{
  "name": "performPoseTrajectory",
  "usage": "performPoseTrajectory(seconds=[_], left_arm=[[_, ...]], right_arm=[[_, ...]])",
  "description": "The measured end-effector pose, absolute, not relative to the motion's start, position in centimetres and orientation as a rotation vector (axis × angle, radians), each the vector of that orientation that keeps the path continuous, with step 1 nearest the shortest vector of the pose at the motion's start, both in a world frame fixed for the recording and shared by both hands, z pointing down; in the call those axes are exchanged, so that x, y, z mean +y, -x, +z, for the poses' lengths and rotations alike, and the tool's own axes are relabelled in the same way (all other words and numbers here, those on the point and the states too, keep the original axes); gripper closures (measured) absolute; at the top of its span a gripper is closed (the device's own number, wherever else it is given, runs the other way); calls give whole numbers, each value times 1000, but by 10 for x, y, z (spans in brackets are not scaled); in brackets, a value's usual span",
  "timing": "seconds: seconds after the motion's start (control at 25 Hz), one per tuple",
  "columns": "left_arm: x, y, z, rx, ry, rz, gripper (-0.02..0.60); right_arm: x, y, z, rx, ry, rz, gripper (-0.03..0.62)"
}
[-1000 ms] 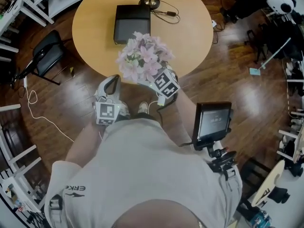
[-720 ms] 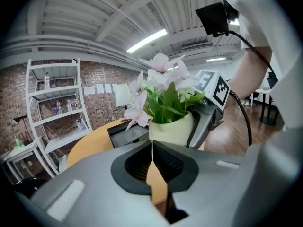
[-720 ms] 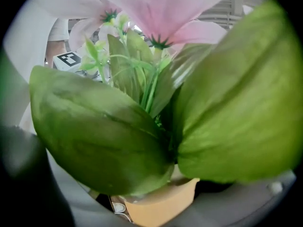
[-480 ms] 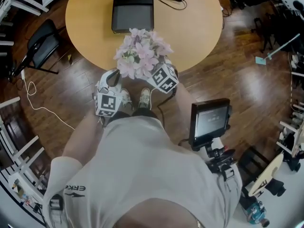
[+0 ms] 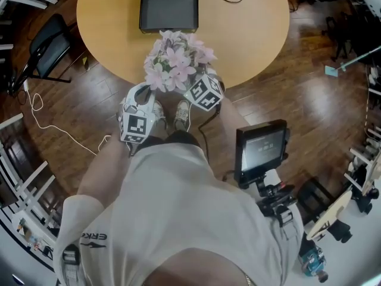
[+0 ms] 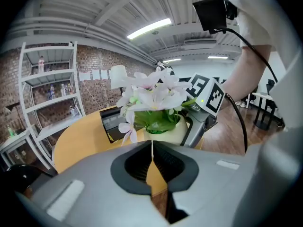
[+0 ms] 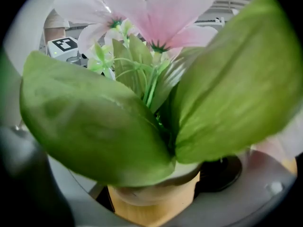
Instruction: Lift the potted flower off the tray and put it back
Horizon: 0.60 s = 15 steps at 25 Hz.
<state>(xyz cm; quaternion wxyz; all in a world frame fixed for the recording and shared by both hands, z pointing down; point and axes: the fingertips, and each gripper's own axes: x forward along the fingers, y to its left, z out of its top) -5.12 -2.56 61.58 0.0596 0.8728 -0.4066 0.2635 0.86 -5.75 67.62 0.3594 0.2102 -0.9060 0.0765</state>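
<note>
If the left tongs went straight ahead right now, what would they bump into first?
Probably the potted flower: its cream pot sits straight ahead of the shut left tongs, with nothing else between them. How close it is, the picture can't say.

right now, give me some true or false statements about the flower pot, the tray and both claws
1. The right claw is shut on the potted flower. True.
2. The left claw grips the pot as well. False: its jaws are together on nothing, and the pot is beyond them.
3. The potted flower stands on the black tray. False: it is off the tray, held near the edge of the table closest to the person.
4. The plant has pale pink blooms and broad green leaves. True.
5. The table is square and white. False: it is round and wood-coloured.
</note>
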Motion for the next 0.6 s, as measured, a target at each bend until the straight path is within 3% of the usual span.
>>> performPoseTrajectory(seconds=[0.6], left_arm=[[-22,55,629,-1197,-2623,814,572]], right_arm=[[-56,-17,703,-2249,-495,88,13]])
